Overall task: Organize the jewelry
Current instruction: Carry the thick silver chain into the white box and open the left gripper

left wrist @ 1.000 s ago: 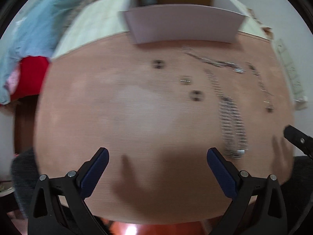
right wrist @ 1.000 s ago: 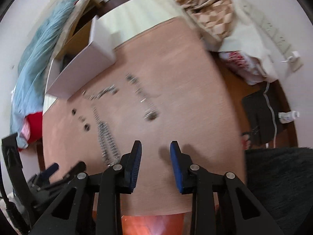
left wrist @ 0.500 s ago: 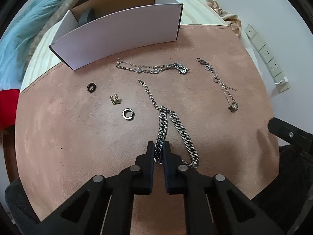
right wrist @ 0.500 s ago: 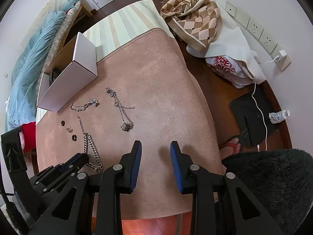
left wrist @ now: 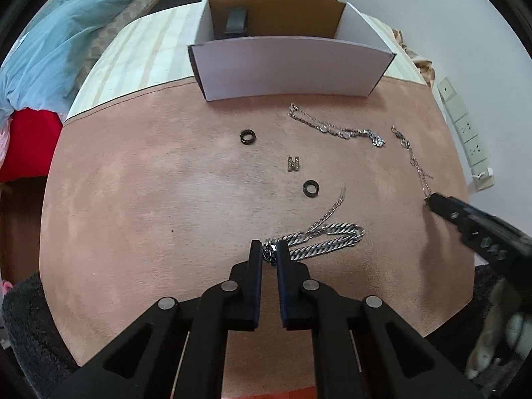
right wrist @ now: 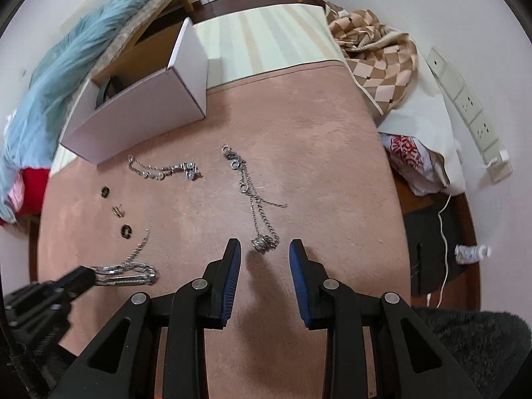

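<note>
My left gripper (left wrist: 269,254) is shut on one end of a thick silver curb chain (left wrist: 327,236), whose loose part trails right across the pink mat (left wrist: 149,199). The same chain (right wrist: 133,271) shows at the left gripper's tip (right wrist: 79,277) in the right wrist view. My right gripper (right wrist: 264,254) stands open, its fingers either side of the ball pendant (right wrist: 262,243) of a thin chain (right wrist: 247,186). A beaded bracelet (left wrist: 335,128), two dark rings (left wrist: 247,136) (left wrist: 310,187) and a small gold earring (left wrist: 293,163) lie on the mat. A white open box (left wrist: 289,66) stands behind.
A checked cloth (right wrist: 372,53) and a bag (right wrist: 409,156) lie at the mat's right side. Blue bedding (left wrist: 50,40) and something red (left wrist: 30,146) sit to the left. Wall sockets (left wrist: 465,133) run along the right. A dark fuzzy seat (right wrist: 465,349) is near me.
The left gripper went from wide open to shut on the thick chain and dragged it into a sideways bunch. The right gripper shifted over the thin chain's pendant, its opening unchanged.
</note>
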`<state>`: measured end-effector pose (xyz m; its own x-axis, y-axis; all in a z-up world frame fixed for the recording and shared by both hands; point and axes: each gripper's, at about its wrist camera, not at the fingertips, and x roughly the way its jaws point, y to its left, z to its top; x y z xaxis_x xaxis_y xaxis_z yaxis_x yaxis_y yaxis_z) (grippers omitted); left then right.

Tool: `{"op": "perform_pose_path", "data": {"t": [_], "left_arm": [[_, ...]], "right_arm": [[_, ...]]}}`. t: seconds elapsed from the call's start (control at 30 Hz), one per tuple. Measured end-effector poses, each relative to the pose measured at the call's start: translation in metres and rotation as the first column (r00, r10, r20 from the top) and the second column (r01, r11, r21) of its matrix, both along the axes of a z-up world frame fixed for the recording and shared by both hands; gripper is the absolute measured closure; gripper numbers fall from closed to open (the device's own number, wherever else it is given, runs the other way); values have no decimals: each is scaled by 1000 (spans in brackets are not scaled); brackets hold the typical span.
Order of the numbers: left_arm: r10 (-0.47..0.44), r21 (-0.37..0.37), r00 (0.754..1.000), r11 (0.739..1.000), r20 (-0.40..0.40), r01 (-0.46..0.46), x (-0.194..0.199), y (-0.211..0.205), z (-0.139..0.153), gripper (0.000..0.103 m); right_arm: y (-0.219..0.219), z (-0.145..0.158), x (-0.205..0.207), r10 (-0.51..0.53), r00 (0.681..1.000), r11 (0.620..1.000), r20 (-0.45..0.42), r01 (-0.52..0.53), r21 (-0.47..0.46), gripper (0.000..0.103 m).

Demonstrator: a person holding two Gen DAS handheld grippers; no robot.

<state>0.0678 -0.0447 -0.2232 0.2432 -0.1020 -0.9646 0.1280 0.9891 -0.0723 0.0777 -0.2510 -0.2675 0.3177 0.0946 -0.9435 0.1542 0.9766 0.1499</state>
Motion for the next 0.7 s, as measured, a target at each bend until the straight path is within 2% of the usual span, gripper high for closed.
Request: {"op": "perform_pose_path", "data": {"t": [0.07,0.1,0.13,0.17,0.37,0.57,0.7], "left_arm": [[0,-10,1000,1000,8,0,-2,1,5,97],[-1,-16,1000,1000,14,2,-2,1,8,97],[-4,-20,1000,1000,23,4,-3,1,12,97],[-8,-26,1000,1000,29,9,-2,1,16,97],[-24,-83,997,996,80,30,1,1,49,97],[-20,-144,989,989,147,42,8,4,92,97],[-15,-179,984,983,176,47,16,9,117,97]], "right_arm": [[5,-4,1,22,1000,1000,-1,-22,-21,71],[11,-4,1,46,999,997,13,-45,-64,73],[15,-4,0,60,998,995,24,-58,-80,91],[17,-5,0,66,998,995,22,-64,-74,94],[17,12,-8,57,997,998,58,-57,-5,95],[13,60,-11,28,991,991,130,-45,130,95],[18,99,-7,45,981,983,188,-76,166,95]]}}
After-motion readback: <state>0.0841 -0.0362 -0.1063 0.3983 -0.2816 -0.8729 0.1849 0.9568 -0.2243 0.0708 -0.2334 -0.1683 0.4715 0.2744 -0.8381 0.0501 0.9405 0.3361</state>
